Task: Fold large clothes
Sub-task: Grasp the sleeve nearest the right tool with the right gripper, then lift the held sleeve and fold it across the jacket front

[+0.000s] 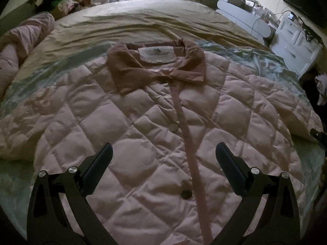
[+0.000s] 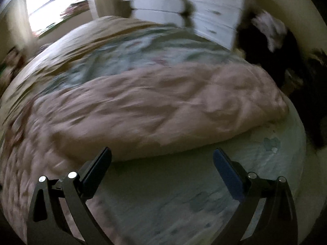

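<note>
Pink quilted jacket lies flat, buttoned, collar away from us, on the bed, spread ready for folding. Our left gripper hovers open above its front; our right gripper, also open, faces the sleeve.

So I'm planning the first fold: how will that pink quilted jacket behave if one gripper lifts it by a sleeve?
The pink quilted jacket looks puffy and soft, so it will likely droop rather than hold shape. Its padding suggests bulk without much weight. The sheen hints at slippery fabric, so the open right gripper may need a deep bite.
</note>
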`<action>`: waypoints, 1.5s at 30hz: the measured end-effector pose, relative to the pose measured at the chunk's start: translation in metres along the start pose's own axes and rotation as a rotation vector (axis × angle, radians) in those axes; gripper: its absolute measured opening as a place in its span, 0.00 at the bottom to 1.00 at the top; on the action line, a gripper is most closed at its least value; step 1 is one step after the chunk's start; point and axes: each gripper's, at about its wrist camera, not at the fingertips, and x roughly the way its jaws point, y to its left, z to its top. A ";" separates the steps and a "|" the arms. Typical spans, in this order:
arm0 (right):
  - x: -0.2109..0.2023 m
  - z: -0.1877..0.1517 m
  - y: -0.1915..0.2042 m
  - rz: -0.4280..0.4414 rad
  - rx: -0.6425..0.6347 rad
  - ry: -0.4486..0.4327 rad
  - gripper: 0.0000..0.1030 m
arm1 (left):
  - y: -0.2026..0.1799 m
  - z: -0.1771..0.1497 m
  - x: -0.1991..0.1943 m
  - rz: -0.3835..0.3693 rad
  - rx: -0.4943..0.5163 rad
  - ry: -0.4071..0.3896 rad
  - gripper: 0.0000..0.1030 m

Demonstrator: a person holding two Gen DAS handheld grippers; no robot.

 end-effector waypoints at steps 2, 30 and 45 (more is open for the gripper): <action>0.018 0.010 -0.025 -0.003 0.096 0.032 0.96 | 0.000 0.001 0.008 0.007 0.000 0.009 0.92; -0.029 0.099 -0.112 0.266 0.368 -0.343 0.14 | 0.034 0.015 -0.024 0.083 -0.049 -0.070 0.92; -0.162 0.131 0.051 0.543 -0.100 -0.526 0.14 | 0.050 0.011 -0.077 0.145 -0.020 -0.185 0.92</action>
